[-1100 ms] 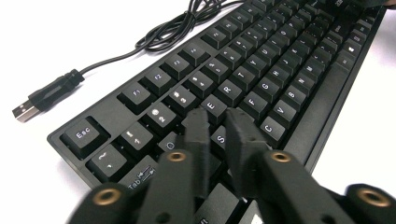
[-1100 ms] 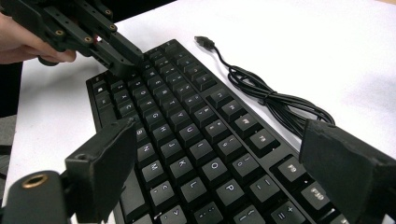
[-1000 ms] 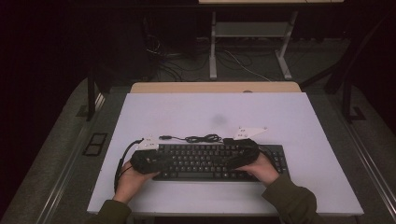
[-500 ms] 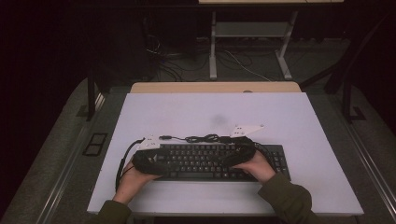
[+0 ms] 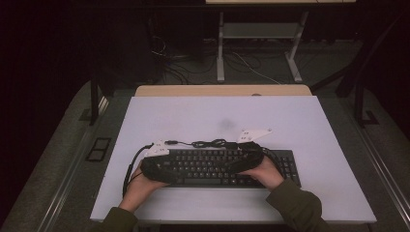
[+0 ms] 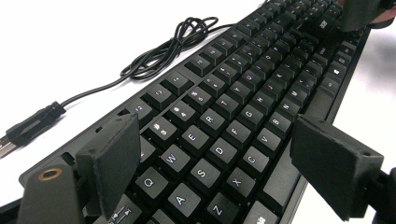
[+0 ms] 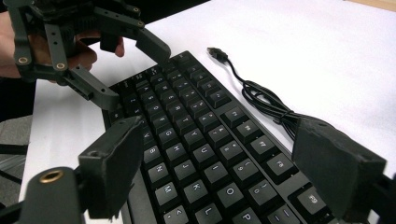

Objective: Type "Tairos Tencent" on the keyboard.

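Both tools, left (image 5: 162, 166) and right (image 5: 244, 162), have just shifted, left widening, right narrowing, both apart over the keyboard (image 5: 212, 166), which lies flat on the worktop (image 5: 193, 116), seemingly released.

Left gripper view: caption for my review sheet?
Open left gripper poised over a black keyboard, its cable coiled alongside.

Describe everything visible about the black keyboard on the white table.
The black plastic full-size keyboard lies flat, keys up, near the front edge of the white table, long side across it. Its keycaps carry white letters, with a number pad at its right end. A thin black cable, partly coiled, runs along the table behind it and ends in a loose USB plug. The left gripper and right gripper hang over its two ends, jaws open astride the keys; the left's have just been opening. Whether any jaw touches it is unclear.
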### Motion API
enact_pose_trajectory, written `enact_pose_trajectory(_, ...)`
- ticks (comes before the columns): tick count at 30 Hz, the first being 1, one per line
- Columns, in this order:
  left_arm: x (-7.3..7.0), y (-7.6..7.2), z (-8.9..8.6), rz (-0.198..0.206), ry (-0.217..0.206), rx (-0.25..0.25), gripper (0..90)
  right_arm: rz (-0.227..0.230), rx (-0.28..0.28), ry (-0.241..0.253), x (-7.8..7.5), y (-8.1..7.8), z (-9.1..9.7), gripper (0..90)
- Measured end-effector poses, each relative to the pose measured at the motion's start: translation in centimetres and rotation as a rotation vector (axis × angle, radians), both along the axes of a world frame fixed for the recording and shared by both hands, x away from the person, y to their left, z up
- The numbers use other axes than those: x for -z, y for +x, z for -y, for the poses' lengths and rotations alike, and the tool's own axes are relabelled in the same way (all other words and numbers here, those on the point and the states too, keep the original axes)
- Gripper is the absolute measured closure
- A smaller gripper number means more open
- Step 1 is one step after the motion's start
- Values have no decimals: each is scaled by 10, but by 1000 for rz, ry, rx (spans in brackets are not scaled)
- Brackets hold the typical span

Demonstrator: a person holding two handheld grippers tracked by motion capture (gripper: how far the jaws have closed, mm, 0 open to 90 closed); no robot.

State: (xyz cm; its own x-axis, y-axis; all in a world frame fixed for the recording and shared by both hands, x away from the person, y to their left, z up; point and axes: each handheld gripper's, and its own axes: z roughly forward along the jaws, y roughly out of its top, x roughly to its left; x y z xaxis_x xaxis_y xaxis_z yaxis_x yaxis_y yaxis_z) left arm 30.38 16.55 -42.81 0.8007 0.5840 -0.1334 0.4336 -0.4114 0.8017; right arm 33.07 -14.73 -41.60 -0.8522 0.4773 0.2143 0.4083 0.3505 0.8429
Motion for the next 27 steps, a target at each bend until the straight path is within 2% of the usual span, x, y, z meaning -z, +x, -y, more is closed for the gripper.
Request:
enact_pose_trajectory(2, 0, 0, 0, 2, 3, 1, 155, -3, 1, -2, 0, 0, 0, 184)
enact_pose_trajectory(3, 1, 0, 0, 2, 2, 1, 154, -6, -4, 3, 0, 0, 1, 237)
enact_pose_trajectory(5, 1, 0, 1, 2, 1, 0, 153, -9, -10, 5, 0, 0, 1, 255)
enact_pose_trajectory(7, 1, 0, 1, 3, 0, 0, 152, -13, -13, 4, 1, 1, 1, 310)
enact_pose_trajectory(12, 1, 0, 1, 7, -1, 0, 152, -14, -1, -1, 1, 0, -1, 356)
enact_pose_trajectory(19, 1, 0, 1, 7, -2, 1, 151, -28, -9, -20, 4, 0, -6, 450)
enact_pose_trajectory(27, 1, 0, 1, 7, -5, 3, 148, -20, -15, -55, 8, -1, -13, 619)
